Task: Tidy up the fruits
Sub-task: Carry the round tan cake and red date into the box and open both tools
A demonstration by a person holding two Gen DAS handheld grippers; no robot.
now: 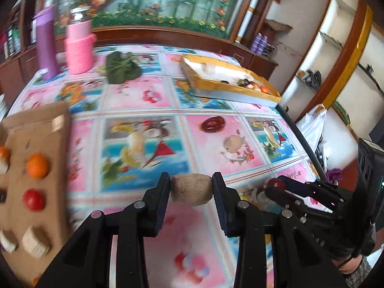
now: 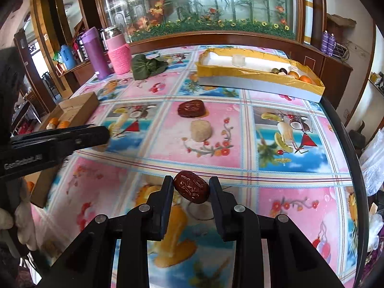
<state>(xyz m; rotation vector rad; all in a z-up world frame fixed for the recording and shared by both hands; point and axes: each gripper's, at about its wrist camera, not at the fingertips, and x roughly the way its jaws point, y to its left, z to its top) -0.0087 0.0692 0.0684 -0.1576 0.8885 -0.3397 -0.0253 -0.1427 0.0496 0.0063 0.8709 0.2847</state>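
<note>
Fruit-print tablecloth (image 2: 288, 192) runs open through the middle, its dark right edge curving close by the yellow-rimmed tray (image 2: 309, 88) at the far corner.

Left gripper (image 1: 192, 189) is clamped on a rough tan kiwi-like fruit (image 1: 192, 189) above the cloth beside the cardboard box (image 1: 36, 144), which holds an orange (image 1: 37, 165), a red fruit (image 1: 33, 199) and tan pieces. Right gripper (image 2: 191, 190) pinches a wrinkled red date (image 2: 191, 190) above the near cloth. A second date (image 2: 191, 108) and a pale tan fruit (image 2: 201, 130) lie mid-table, just apart; the tray holds a few small fruits at its right end.
</note>
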